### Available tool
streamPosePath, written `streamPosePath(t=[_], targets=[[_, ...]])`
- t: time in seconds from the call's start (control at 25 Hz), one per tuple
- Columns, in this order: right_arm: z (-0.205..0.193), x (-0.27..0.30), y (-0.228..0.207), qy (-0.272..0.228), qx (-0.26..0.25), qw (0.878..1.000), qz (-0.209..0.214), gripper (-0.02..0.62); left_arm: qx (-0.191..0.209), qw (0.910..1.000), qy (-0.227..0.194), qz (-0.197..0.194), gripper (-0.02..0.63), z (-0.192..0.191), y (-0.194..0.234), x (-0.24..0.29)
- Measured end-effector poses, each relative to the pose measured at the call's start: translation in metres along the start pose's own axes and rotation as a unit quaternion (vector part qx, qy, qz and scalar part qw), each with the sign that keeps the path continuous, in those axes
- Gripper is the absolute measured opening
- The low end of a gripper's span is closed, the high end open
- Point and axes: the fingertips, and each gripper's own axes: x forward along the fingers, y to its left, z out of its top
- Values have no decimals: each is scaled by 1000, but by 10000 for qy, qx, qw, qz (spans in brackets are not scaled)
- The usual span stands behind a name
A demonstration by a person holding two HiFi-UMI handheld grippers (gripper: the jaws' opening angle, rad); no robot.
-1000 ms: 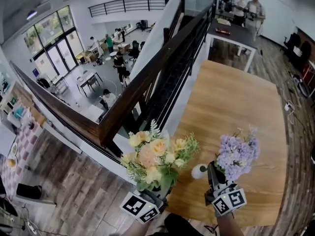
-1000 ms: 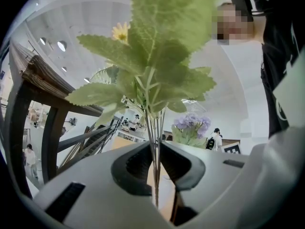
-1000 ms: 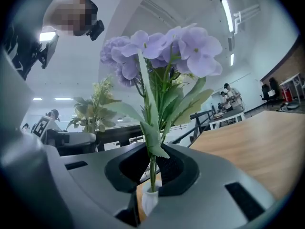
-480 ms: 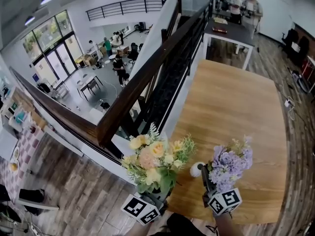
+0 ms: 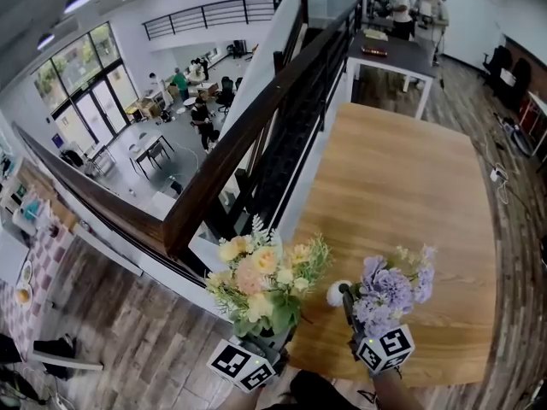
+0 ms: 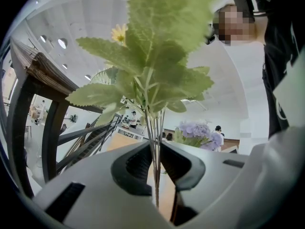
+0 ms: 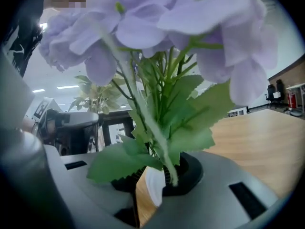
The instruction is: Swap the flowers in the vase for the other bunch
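Observation:
A yellow and peach bunch (image 5: 263, 282) stands upright off the table's left edge. My left gripper (image 6: 155, 162) is shut on its thin stems (image 6: 156, 142). My right gripper (image 5: 346, 301) is shut on the stems (image 7: 166, 162) of a purple bunch (image 5: 390, 287), held upright over the wooden table (image 5: 402, 186). A small white vase (image 5: 335, 294) stands on the table just left of the purple bunch, and it shows white right behind the right jaws (image 7: 153, 187). The stem ends are hidden.
A dark wooden railing (image 5: 248, 135) and stairs run along the table's left side, with a drop to a lower floor beyond. People stand at a dark table (image 5: 389, 54) far behind. The table's near edge lies just ahead of both grippers.
My right gripper has sunk and drawn closer to the white vase with the purple bunch. The left gripper and its yellow bunch have stayed put.

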Motion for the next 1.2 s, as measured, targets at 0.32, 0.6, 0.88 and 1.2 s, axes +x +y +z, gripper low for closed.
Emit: streamPosePath(t=[0.32, 0.6, 0.88, 1.2], targets=[[2, 2, 1, 326, -188, 9993, -85, 130, -55, 10000, -18, -39, 57, -2, 1, 0], [-4, 4, 2, 444, -39, 9990, -18, 172, -50, 10000, -17, -34, 57, -2, 2, 2], [-10, 1, 0, 536, 133, 9985, -31, 198, -78, 10000, 6, -59, 57, -2, 2, 2], [-23, -15, -1, 586, 300, 9977, -136, 201, -131, 9998, 55, -113, 57, -10, 0, 1]])
